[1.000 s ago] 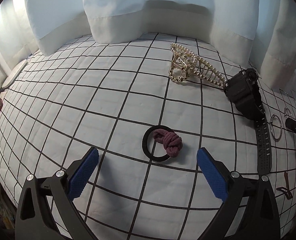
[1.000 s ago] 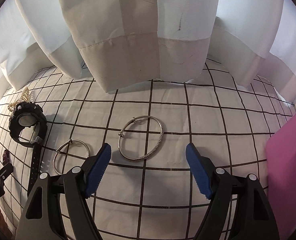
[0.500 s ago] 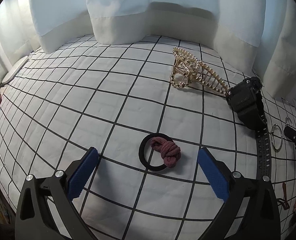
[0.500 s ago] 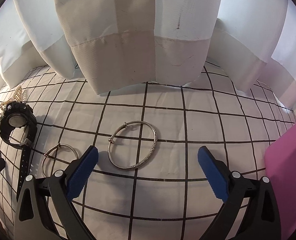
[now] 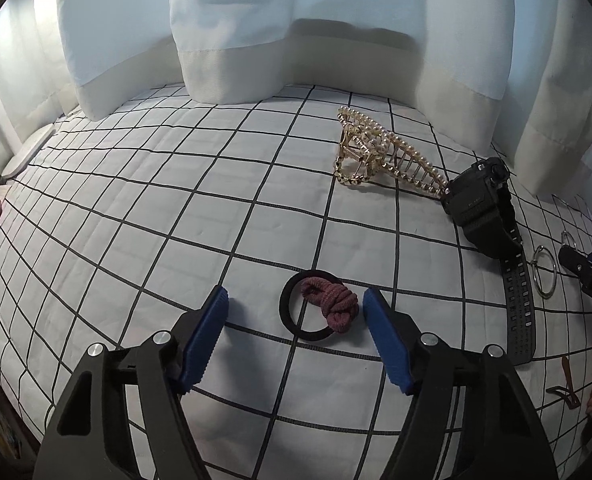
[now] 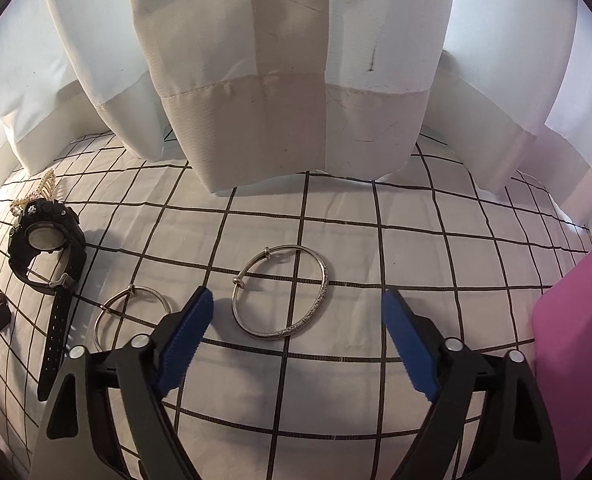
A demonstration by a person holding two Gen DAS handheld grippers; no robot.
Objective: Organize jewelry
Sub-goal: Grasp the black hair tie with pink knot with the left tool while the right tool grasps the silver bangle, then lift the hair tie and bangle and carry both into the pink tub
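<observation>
White curtains (image 6: 255, 92) hang down onto a white black-gridded bedsheet (image 5: 143, 216), with a pink object (image 6: 576, 340) at right.

Bare sheet (image 5: 143, 216) left of hair ties (image 5: 320, 306); hair claw (image 5: 380, 156), watch (image 5: 480, 208) crowd right; curtain (image 6: 279, 112) blocks far side.

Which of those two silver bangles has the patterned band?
The larger bangle, lying between the right gripper's closing jaws, has an engraved band. The smaller bangle, nearer the black watch, looks plain and thin.
</observation>
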